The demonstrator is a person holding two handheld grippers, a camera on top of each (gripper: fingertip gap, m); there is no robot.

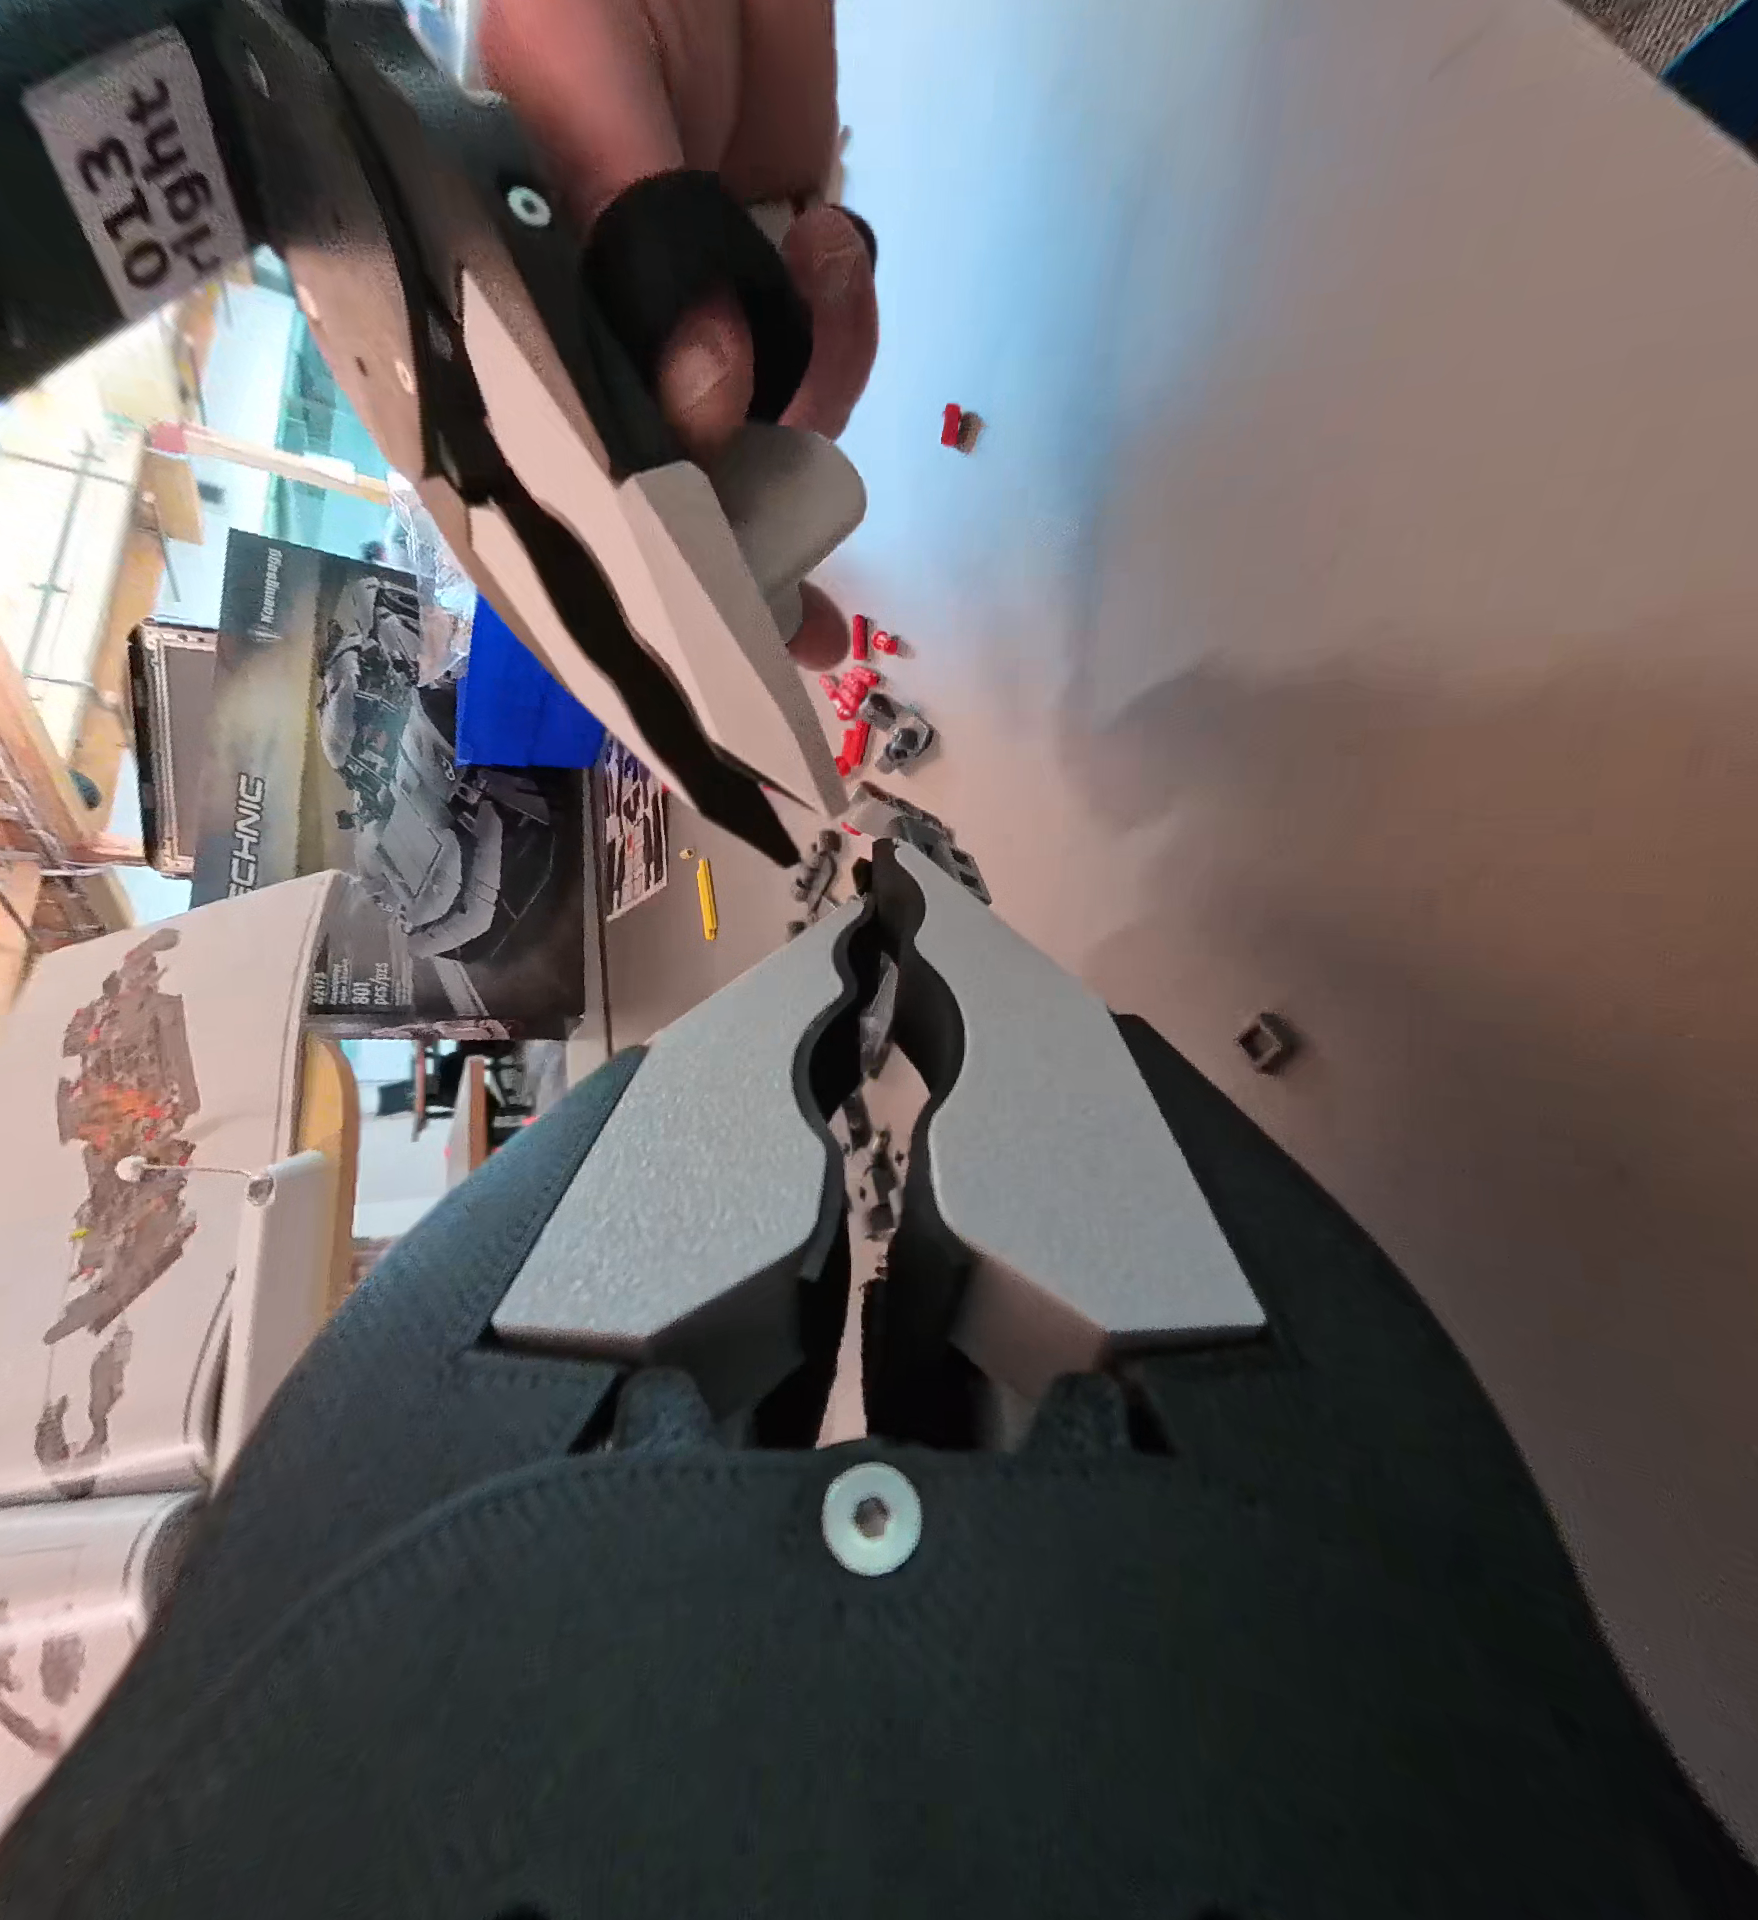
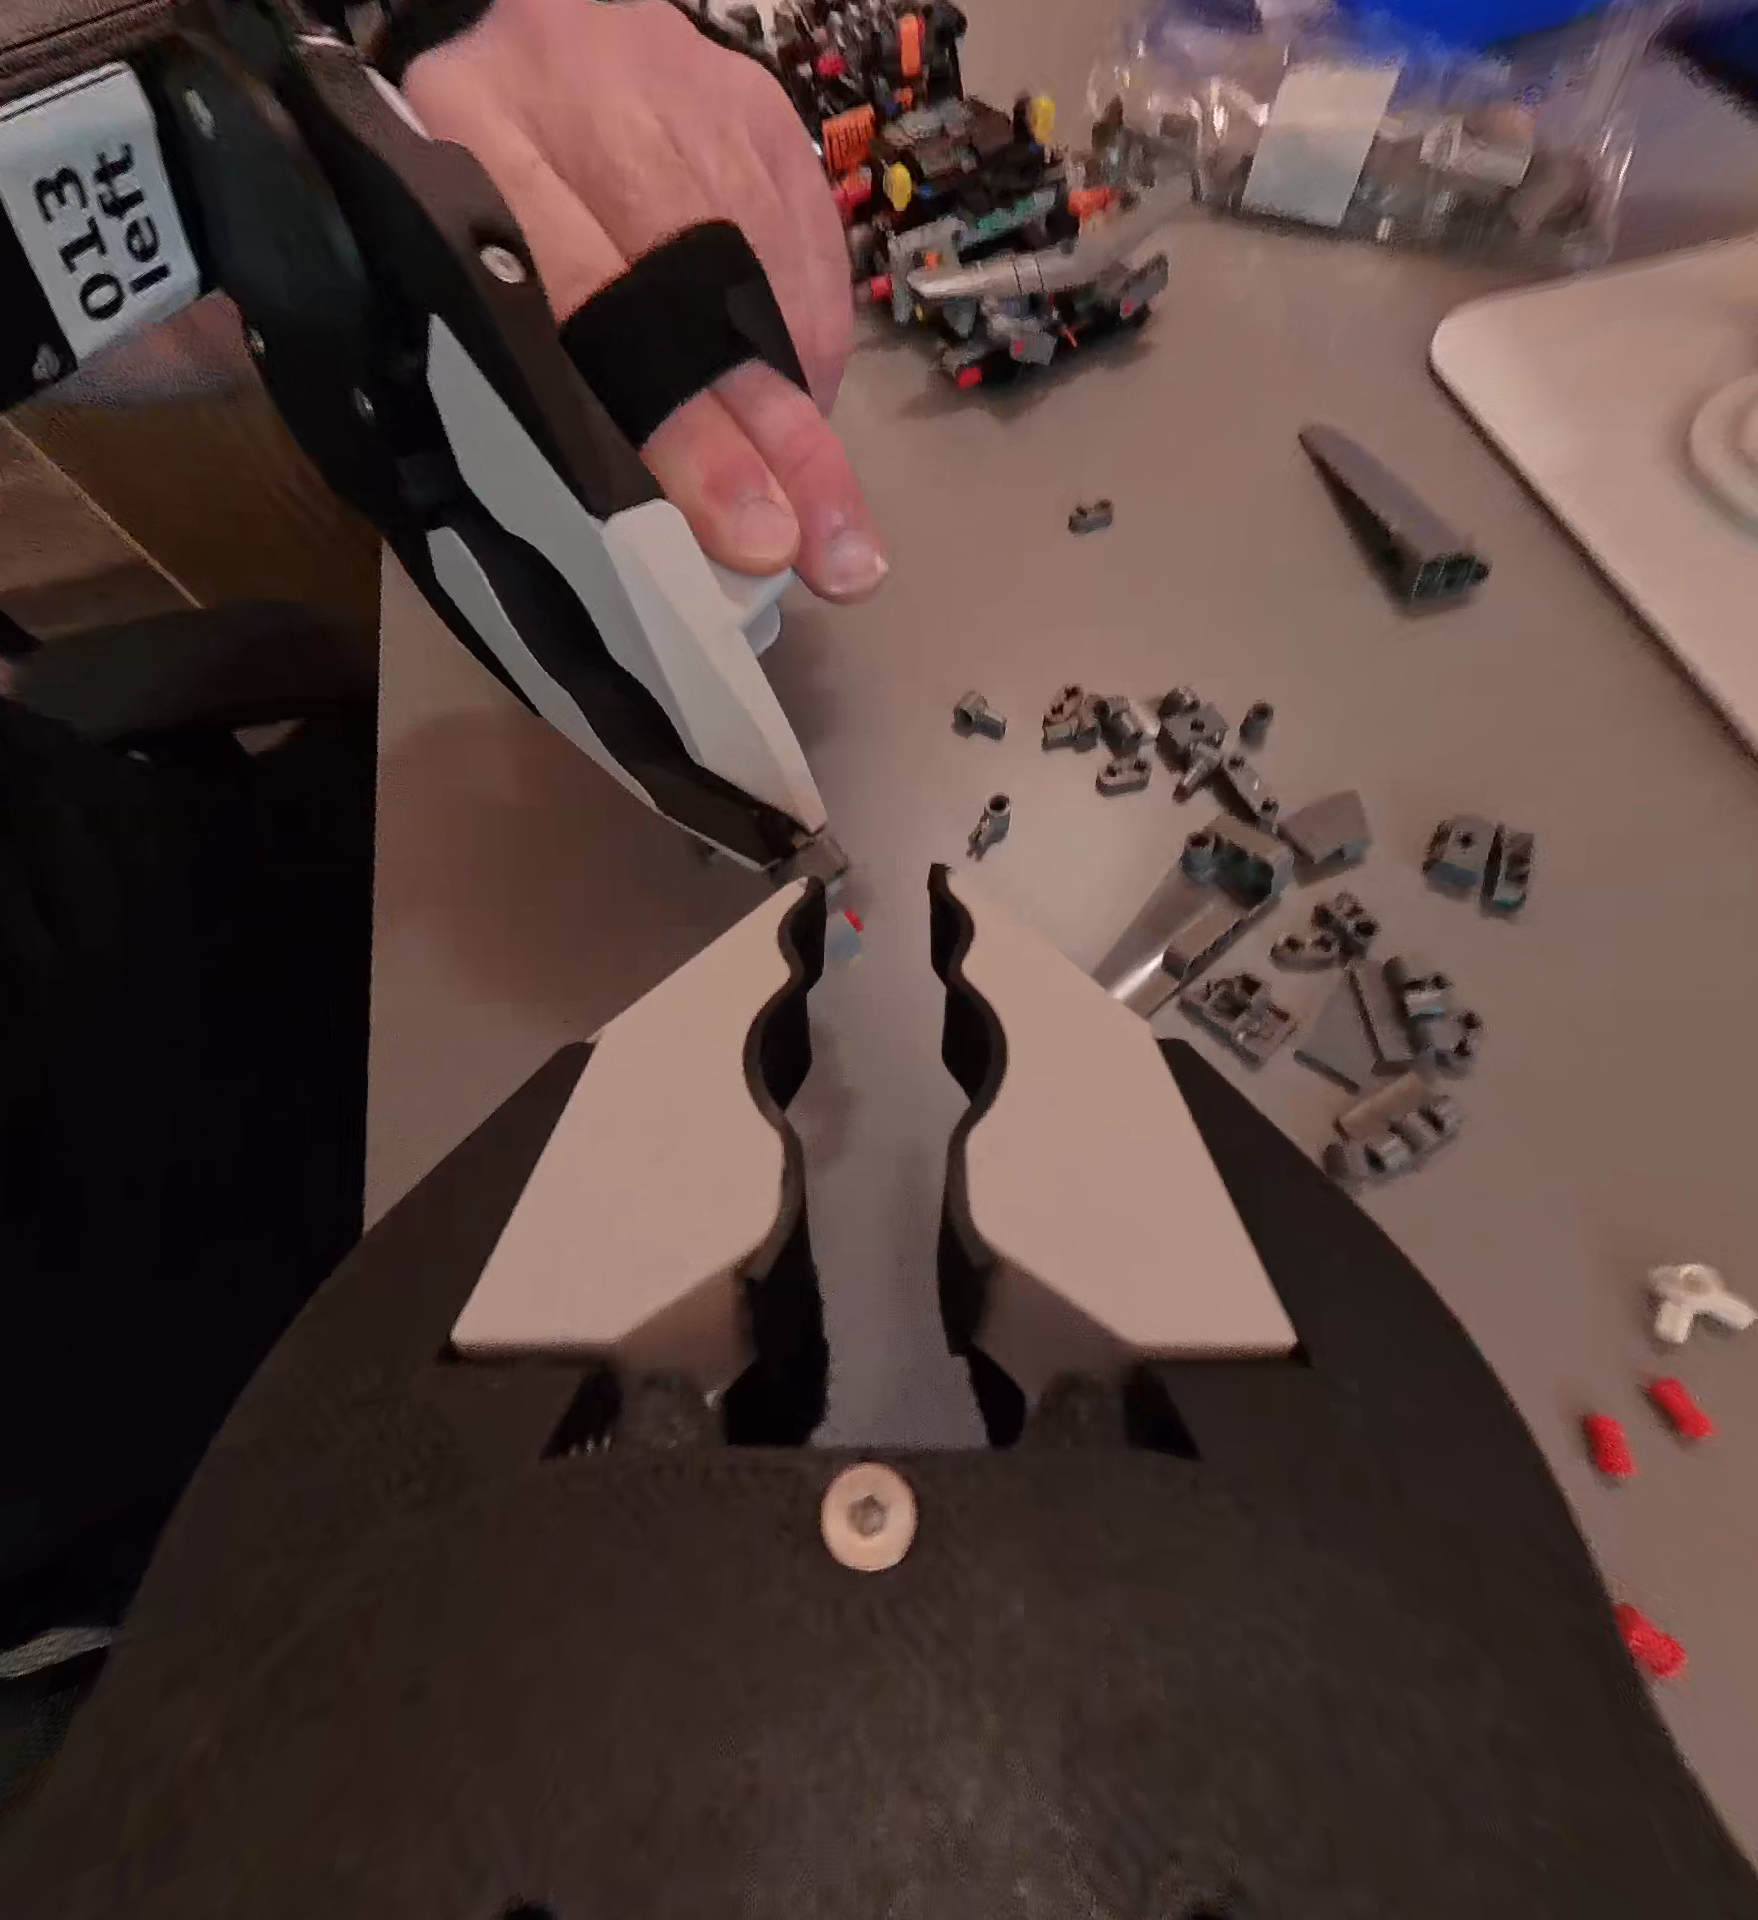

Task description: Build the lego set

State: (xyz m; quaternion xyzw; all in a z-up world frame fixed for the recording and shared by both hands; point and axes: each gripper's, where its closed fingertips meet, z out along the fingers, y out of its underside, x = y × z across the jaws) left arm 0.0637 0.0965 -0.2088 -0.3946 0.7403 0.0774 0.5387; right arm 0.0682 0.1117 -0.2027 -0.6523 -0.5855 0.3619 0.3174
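My left gripper (image 1: pixel 877 868) is shut on a small grey building-toy piece (image 1: pixel 932 836) just above the grey table. In the right wrist view the left gripper (image 2: pixel 802 836) comes in from the upper left, and its tips pinch the same grey piece (image 2: pixel 821 854). A light grey bit with a red pin (image 2: pixel 842 940) hangs just below it. My right gripper (image 2: pixel 875 881) is open, and nothing lies between its pads. Its left fingertip (image 2: pixel 810 894) is right beside the held piece. In the left wrist view the right gripper (image 1: pixel 813 836) reaches down to the same spot.
A pile of loose grey pieces (image 2: pixel 1270 883) lies to the right, with red pins (image 2: pixel 1644 1423) and a white piece (image 2: pixel 1696 1299) nearer. A half-built model (image 2: pixel 968 187), a long dark part (image 2: pixel 1394 520) and a white board (image 2: pixel 1581 436) sit farther off. The toy's box (image 1: pixel 387 779) and a yellow axle (image 1: pixel 707 899) show in the left wrist view.
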